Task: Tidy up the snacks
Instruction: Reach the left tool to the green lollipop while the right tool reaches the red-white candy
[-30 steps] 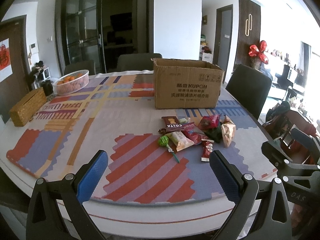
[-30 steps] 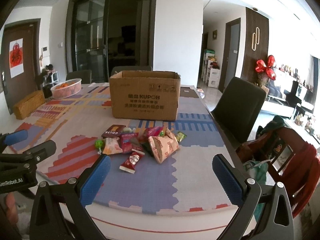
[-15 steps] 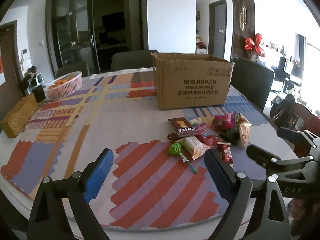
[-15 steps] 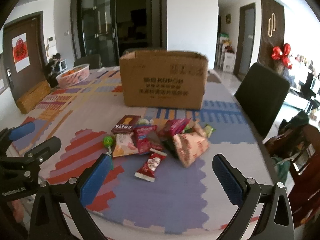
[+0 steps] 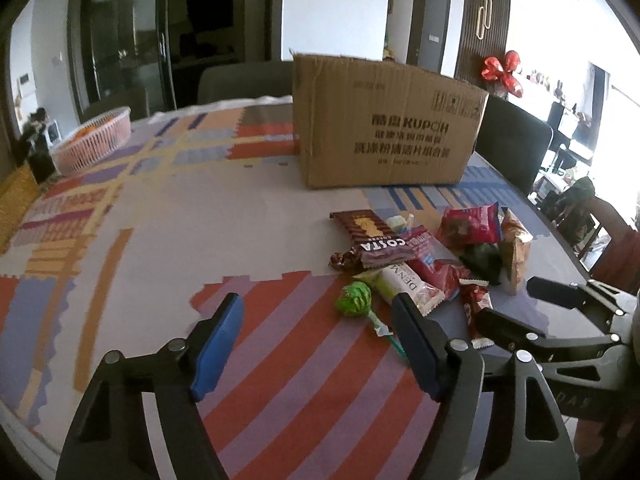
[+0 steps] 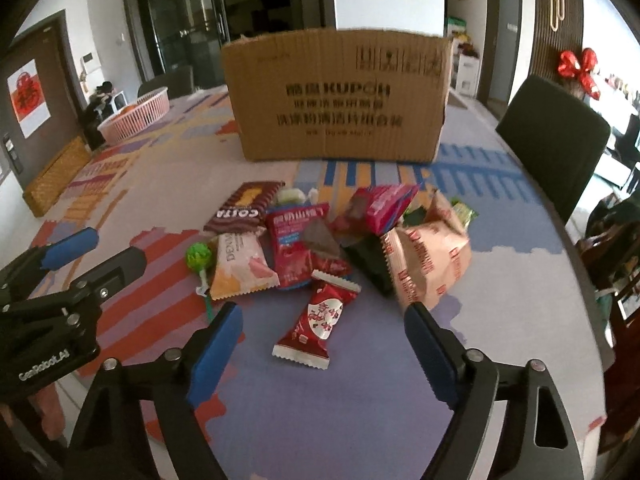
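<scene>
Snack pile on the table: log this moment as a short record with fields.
pile: loose wrappers on the patterned table, in front of the cardboard box
nearest piece: red candy packet, lying apart from the pile, in line with the open right gripper
left edge of pile: green lollipop, near the open left gripper
held: nothing
far left: pink basket

Bright daylight glare from the right, soft motion blur, fisheye-warped dark corners.

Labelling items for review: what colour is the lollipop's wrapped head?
Bright green lollipop, on a green stick; clearest in the right wrist view.
</scene>
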Action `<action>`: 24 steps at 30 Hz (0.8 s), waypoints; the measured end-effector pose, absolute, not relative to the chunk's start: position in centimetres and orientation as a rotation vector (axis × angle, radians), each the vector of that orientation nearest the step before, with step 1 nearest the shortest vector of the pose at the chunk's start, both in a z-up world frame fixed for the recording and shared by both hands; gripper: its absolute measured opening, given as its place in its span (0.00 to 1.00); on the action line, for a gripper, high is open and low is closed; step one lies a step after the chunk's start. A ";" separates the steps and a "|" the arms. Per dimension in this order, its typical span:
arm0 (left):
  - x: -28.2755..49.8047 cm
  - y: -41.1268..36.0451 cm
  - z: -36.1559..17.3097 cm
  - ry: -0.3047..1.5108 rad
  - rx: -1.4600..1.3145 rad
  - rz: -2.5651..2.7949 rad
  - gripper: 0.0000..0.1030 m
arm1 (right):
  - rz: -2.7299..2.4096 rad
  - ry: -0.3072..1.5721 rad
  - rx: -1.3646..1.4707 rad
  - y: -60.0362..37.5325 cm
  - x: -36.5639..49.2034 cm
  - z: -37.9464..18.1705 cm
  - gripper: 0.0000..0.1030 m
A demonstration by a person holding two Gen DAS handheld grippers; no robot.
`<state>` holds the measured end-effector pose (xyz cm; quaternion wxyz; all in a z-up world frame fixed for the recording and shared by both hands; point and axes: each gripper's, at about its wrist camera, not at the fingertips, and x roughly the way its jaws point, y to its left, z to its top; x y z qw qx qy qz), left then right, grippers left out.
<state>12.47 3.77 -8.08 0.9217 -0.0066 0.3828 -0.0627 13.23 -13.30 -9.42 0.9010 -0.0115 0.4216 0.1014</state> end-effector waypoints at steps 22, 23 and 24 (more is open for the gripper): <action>17.1 1.9 -12.0 0.932 -0.048 -0.191 0.30 | 0.248 0.976 0.024 -13.0 16.3 -12.0 0.42; 17.1 1.9 -12.0 0.933 -0.050 -0.196 0.26 | 0.248 0.972 0.020 -13.0 16.2 -12.0 0.41; 17.1 1.8 -12.0 0.935 -0.054 -0.202 0.25 | 0.247 0.973 0.013 -12.9 16.3 -12.0 0.38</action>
